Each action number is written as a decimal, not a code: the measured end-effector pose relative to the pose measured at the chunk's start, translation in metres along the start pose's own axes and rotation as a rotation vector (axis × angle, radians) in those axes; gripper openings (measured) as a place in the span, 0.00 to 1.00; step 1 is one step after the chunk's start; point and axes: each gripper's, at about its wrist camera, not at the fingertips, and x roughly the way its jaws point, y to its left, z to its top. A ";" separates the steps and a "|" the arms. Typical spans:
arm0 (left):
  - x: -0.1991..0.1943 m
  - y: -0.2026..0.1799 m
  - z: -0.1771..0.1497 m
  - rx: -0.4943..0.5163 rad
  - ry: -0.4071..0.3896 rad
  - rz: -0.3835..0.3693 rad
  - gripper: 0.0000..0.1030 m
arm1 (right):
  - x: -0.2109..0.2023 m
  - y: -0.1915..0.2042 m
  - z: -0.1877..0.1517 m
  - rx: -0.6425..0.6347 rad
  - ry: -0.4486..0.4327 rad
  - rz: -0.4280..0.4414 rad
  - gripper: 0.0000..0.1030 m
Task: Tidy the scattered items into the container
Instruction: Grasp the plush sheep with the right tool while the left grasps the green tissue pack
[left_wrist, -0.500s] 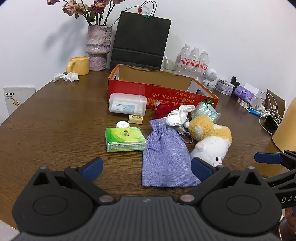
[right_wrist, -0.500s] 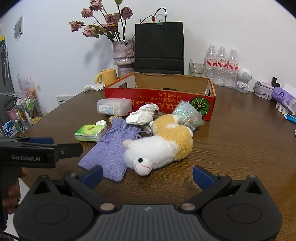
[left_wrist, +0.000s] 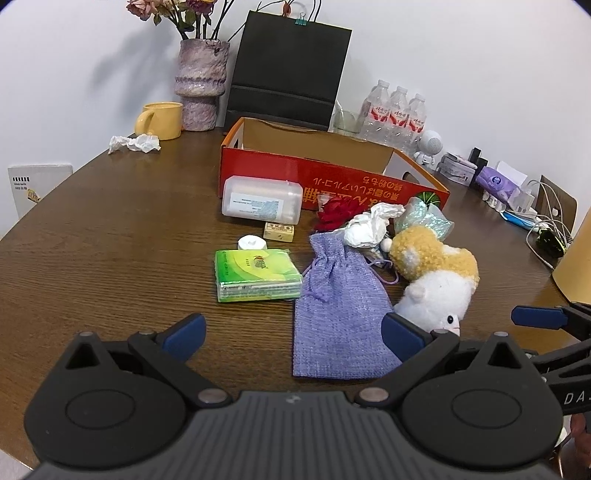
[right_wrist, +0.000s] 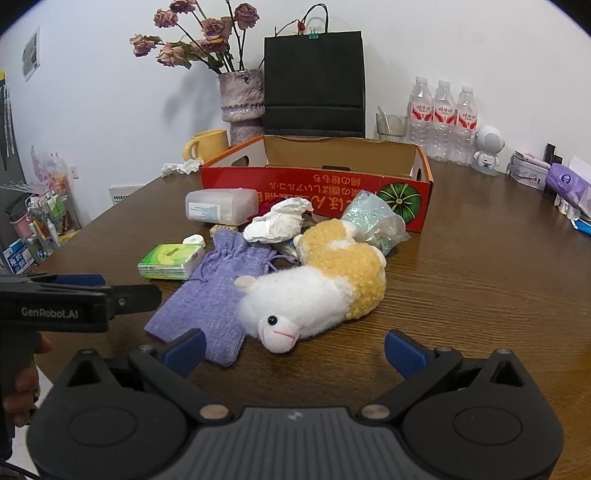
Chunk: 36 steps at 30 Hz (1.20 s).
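On the worktop (right_wrist: 480, 280), at 12 o'clock from both grippers, the red cardboard box (right_wrist: 317, 181) looks empty as far as visible; nothing tidied yet. Plush sheep (right_wrist: 314, 291), purple pouch (left_wrist: 340, 295), tissue pack (left_wrist: 256, 275), plastic case (left_wrist: 260, 199) lie loose just before it. Left gripper (left_wrist: 293, 332) and right gripper (right_wrist: 293, 349): jaws spread, holding nothing.

The red cardboard box (right_wrist: 317, 186) stands open, its brown inside bare. Just in front of it a translucent plastic case (right_wrist: 221, 206) lies on its side, beside a crumpled white tissue (right_wrist: 279, 219) and a glittery cellophane bag (right_wrist: 373, 221). Nearer than those, a white-and-yellow plush sheep (right_wrist: 314, 288) lies sideways, touching a flat lavender drawstring pouch (right_wrist: 214, 291); a green tissue pack (right_wrist: 170, 261) lies left of the pouch.
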 end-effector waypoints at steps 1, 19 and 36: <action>0.001 0.000 0.000 -0.001 0.001 0.001 1.00 | 0.001 -0.001 0.000 0.002 0.002 0.000 1.00; 0.038 0.013 0.024 -0.039 0.031 0.066 1.00 | 0.035 -0.021 0.028 0.059 -0.014 -0.036 1.00; 0.079 0.024 0.044 -0.077 0.095 0.138 0.77 | 0.088 -0.039 0.050 0.084 0.069 -0.028 0.74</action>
